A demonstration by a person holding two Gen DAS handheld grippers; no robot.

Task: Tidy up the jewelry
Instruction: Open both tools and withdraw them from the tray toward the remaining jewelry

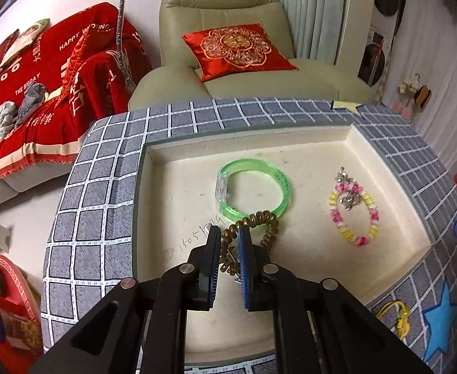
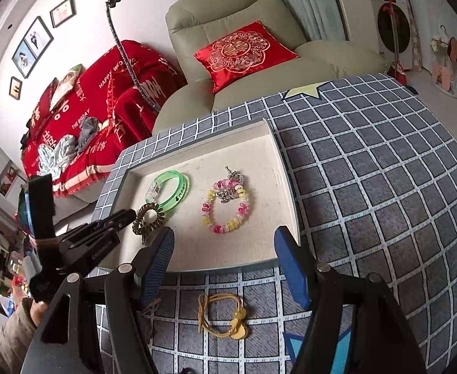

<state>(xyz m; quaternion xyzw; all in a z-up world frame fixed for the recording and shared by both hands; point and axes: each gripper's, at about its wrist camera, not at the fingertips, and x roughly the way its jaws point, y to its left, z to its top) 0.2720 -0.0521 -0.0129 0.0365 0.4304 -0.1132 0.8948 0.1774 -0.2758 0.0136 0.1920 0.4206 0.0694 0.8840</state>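
Left hand-held gripper point(image 1: 229, 233) pinches brown coil hair tie point(image 1: 253, 227) inside tray point(image 1: 322, 138), beside green bangle point(image 1: 253, 187). Yellow cord bracelet point(image 2: 225, 316) lies outside tray, nearest the empty, wide right hand-held gripper point(image 2: 223, 249).

Tray point(image 2: 286, 187) sits on checked cloth point(image 2: 368, 187), armchair point(image 2: 244, 71) behind it w/ cushion point(image 2: 244, 51) on seat, sofa point(image 2: 103, 99) to armchair's left. In tray: bangle point(image 1: 255, 188) left-centre, bead bracelet point(image 1: 354, 210) to its right, apart. Coil hair tie point(image 1: 253, 229) just in front of bangle, overlapping its near edge. Cord bracelet point(image 2: 225, 316) on cloth, in front of tray.
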